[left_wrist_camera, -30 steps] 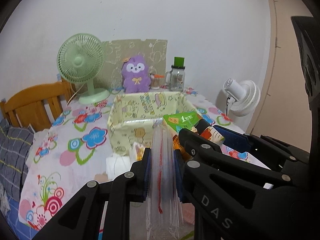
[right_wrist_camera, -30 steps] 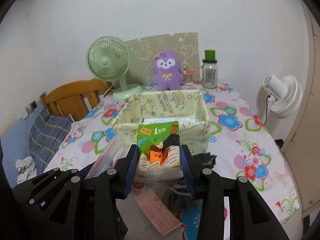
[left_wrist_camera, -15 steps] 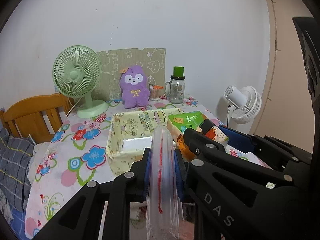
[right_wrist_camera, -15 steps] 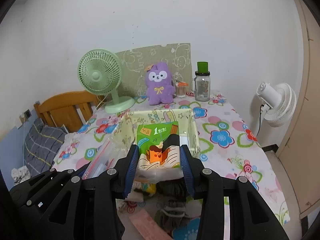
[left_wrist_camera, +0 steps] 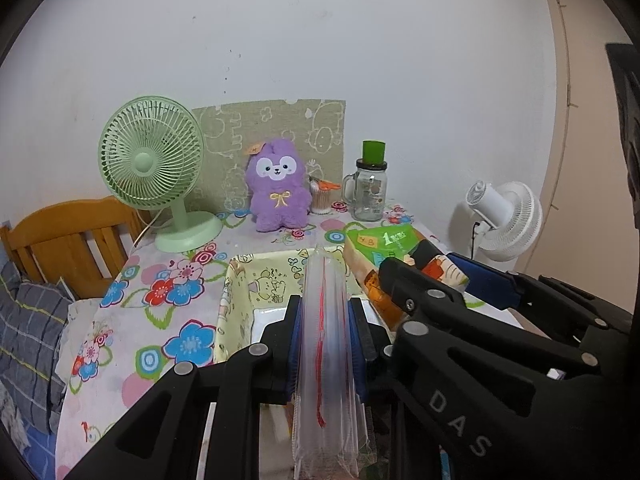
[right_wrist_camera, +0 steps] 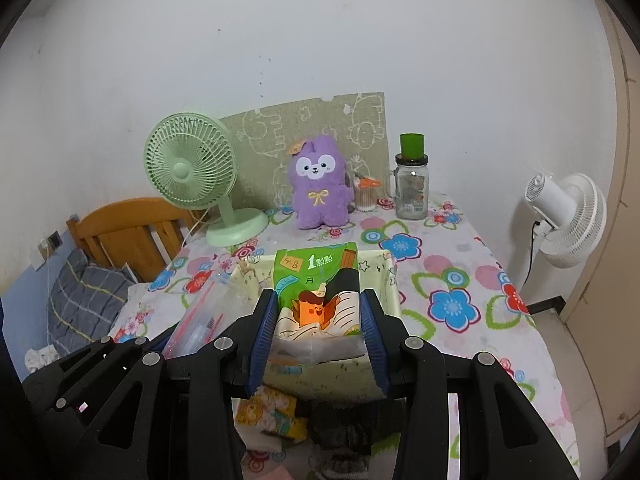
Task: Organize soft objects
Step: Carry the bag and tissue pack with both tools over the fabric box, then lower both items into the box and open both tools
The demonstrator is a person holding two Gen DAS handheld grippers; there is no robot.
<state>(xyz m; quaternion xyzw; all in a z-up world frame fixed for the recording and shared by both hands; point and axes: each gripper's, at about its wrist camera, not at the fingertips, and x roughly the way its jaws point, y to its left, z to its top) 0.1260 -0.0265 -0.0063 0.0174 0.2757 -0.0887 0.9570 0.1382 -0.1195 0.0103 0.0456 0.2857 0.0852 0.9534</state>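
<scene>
Left gripper (left_wrist_camera: 325, 344): black plastic arms with blue ribbed pads, jaws nearly together, clamped on a flat stack of clear zip bags.
Clear zip bags (left_wrist_camera: 326, 352): thin, glossy, see-through plastic with a red seal line; held on edge and upright between the left pads, above the near side of the fabric bin.
Right gripper (right_wrist_camera: 318, 336): same black arms and blue ribbed pads, jaws partly apart and pressed on both sides of a soft tissue pack.
Tissue pack (right_wrist_camera: 318, 292): squashy plastic-wrapped block, green top with white print, orange cartoon figure below; lifted over the bin's near half, tilted away from the camera.
Small packets (right_wrist_camera: 266, 414): yellow printed wrappers lying on the tablecloth just below the right gripper, partly blurred.
Fabric bin (left_wrist_camera: 240, 292): pale yellow cloth box with cartoon line drawings, soft upright walls, open top, a white flat thing on its floor.
Tablecloth (right_wrist_camera: 452, 304): pale cloth with big blue, red and pink flowers, lying smooth over the table.
Green fan (left_wrist_camera: 156, 168): mint plastic, round wire-like grille, round base, at the far left.
Plush toy (left_wrist_camera: 278, 186): purple, fuzzy, yellow bow, sitting upright against a patterned board.
Glass jar (left_wrist_camera: 370, 190): clear mug shape with handle and green lid, right of the plush.
White fan (right_wrist_camera: 568, 220): off the table's right edge.
</scene>
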